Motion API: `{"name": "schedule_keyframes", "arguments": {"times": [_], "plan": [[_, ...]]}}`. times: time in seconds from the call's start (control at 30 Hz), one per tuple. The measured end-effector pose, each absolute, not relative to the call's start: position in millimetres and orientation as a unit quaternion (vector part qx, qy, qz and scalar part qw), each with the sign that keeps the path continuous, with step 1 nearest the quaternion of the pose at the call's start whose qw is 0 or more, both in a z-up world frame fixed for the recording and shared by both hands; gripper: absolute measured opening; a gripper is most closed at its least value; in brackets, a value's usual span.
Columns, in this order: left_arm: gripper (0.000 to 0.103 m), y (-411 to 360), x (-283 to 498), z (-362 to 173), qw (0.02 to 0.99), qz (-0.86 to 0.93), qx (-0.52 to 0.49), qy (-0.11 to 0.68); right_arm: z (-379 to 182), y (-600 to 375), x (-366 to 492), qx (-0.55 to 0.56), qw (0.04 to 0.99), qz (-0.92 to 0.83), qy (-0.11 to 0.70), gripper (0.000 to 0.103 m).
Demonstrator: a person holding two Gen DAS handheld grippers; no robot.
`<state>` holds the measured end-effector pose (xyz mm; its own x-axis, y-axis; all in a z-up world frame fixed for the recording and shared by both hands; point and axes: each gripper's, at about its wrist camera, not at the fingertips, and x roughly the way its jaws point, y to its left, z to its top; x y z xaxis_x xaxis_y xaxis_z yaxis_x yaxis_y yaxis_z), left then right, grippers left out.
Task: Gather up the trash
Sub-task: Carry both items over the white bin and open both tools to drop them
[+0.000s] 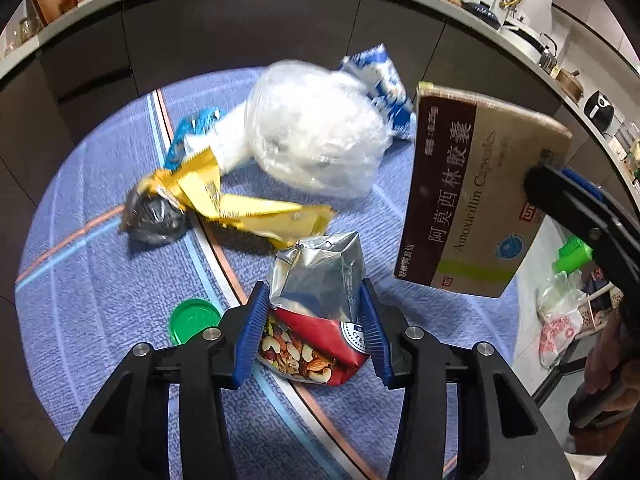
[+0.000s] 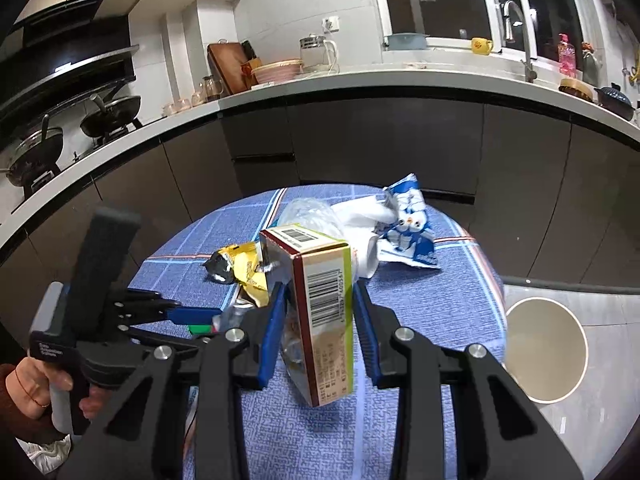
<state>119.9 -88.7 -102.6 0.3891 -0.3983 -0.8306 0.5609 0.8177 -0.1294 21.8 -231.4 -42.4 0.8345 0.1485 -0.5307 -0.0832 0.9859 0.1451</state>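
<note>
- Left gripper clamps the nut snack bag, pads pressed on both sides, low over the blue tablecloth.
- Right gripper grips the medicine box, lifted clear of the table.
- Beyond: green lid, yellow wrapper, clear plastic bag, blue-white packet.

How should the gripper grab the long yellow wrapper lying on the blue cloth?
Take the yellow wrapper by its free flat end, the one nearest the nut bag, coming down from above with one pad on each long edge. It lies flat and thin on the cloth, and that end looks clear, while its far end is tangled with the black crumpled piece.
</note>
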Motion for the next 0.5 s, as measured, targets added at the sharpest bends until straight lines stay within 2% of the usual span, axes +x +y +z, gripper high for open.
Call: {"name": "schedule_keyframes", "arguments": {"times": [0.23,0.5], "plan": [[0.043,-95.3,96.0,-52.0,0.842,-0.322,0.069,0.428,-24.7,-262.7,-2.7,0.067,0.966,0.021,0.249,0.034],[0.043,-177.1,103.1,-19.4,0.814,-0.41,0.057,0.408,-30.4,-345.7,-33.0,0.076,0.963,-0.09,0.243,0.034]]}}
